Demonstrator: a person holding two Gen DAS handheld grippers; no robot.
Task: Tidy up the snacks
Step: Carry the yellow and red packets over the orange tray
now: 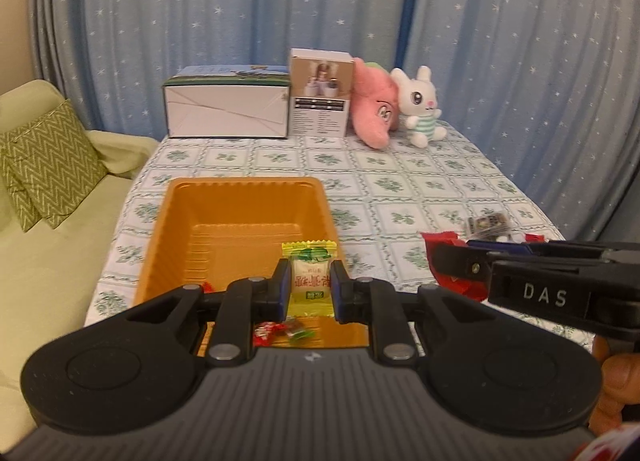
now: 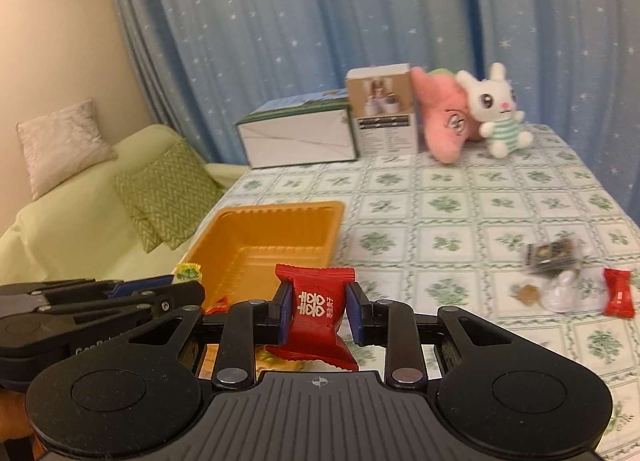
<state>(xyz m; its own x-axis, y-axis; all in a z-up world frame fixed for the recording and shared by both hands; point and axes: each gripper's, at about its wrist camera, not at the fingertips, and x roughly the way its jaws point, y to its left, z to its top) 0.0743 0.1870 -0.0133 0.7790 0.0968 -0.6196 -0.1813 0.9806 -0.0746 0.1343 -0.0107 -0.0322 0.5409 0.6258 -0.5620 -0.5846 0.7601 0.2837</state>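
My left gripper [image 1: 310, 289] is shut on a yellow-and-white wrapped snack [image 1: 309, 281] and holds it over the near end of the orange tray [image 1: 176, 229]. Small red and green wrapped candies [image 1: 282, 331] lie in the tray below it. My right gripper [image 2: 316, 311] is shut on a red wrapped snack [image 2: 318, 311] just right of the orange tray [image 2: 276, 221]. The right gripper also shows in the left wrist view [image 1: 452, 261], and the left gripper shows in the right wrist view [image 2: 176, 289] over the tray's near left corner.
Loose snacks lie on the tablecloth at the right: a dark packet [image 2: 554, 255], a red candy [image 2: 618, 293], a clear wrapper [image 2: 562, 293]. A white box [image 2: 298, 139], a small carton [image 2: 382, 113] and two plush toys [image 2: 500, 109] stand at the far edge. A sofa [image 2: 80, 213] is left.
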